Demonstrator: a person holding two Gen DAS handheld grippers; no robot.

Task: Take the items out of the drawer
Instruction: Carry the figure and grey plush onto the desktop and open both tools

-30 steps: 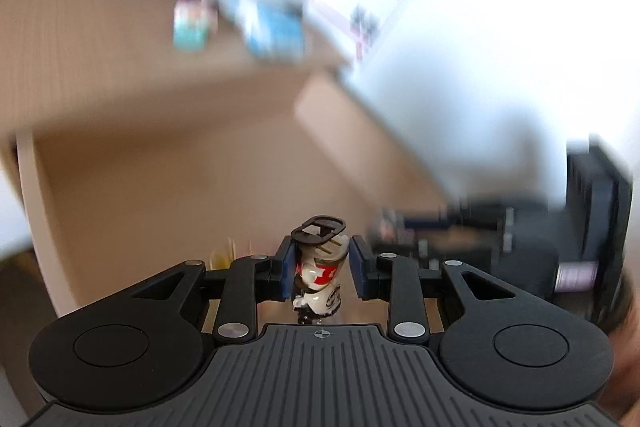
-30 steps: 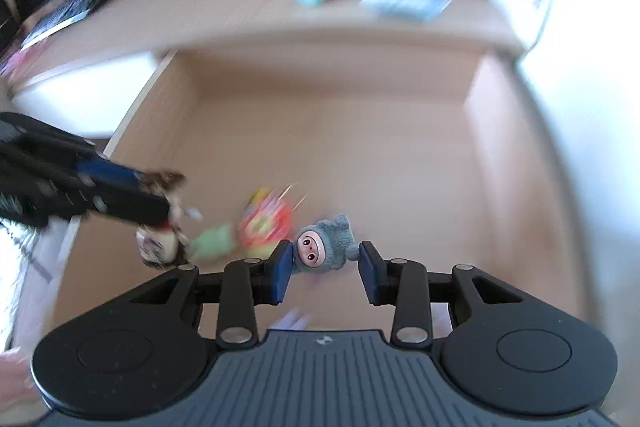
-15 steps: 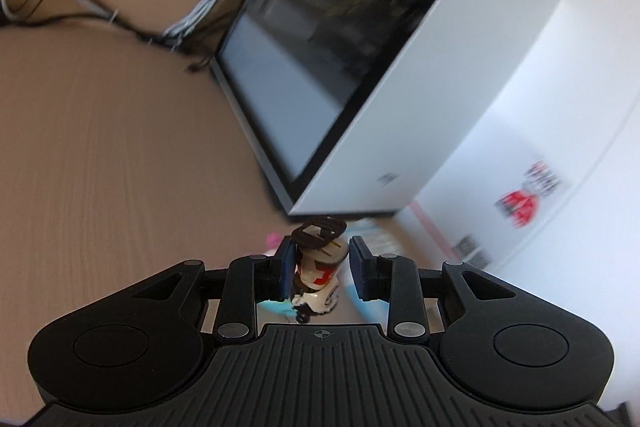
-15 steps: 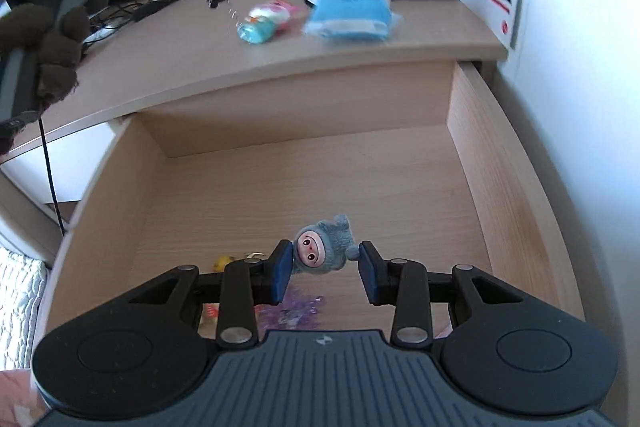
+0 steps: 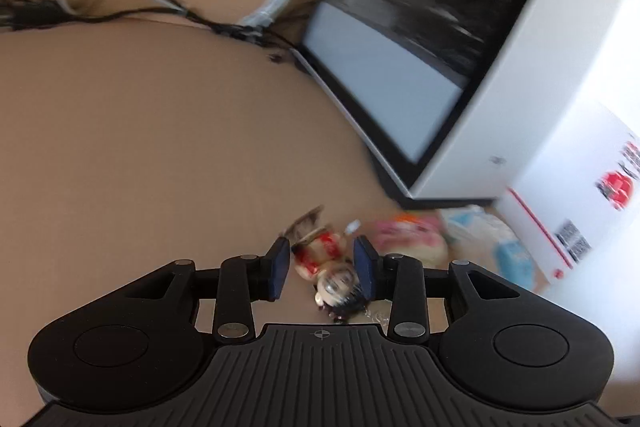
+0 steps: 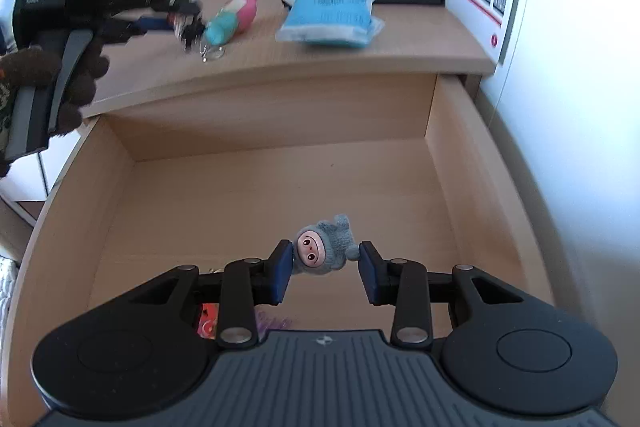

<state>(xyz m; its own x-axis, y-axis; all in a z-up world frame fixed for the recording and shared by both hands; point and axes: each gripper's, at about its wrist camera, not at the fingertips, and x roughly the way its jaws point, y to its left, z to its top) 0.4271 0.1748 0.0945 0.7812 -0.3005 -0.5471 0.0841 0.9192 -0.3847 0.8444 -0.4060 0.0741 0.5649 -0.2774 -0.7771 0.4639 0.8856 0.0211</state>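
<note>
Left claw wide over blurred figurine, right claw clamping grey doll above drawer.

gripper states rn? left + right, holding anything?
Left gripper: open, fingers apart around the red-and-white figurine on the desk; blurred.
Right gripper: holding the grey plush doll over the drawer.

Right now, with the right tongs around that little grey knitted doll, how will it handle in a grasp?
The grey knitted doll looks soft and fuzzy, so it will probably squash rather than slip. It seems small and light, so the right tongs should need little force. Only one pad appears to touch it, so it may swing or twist.
</note>
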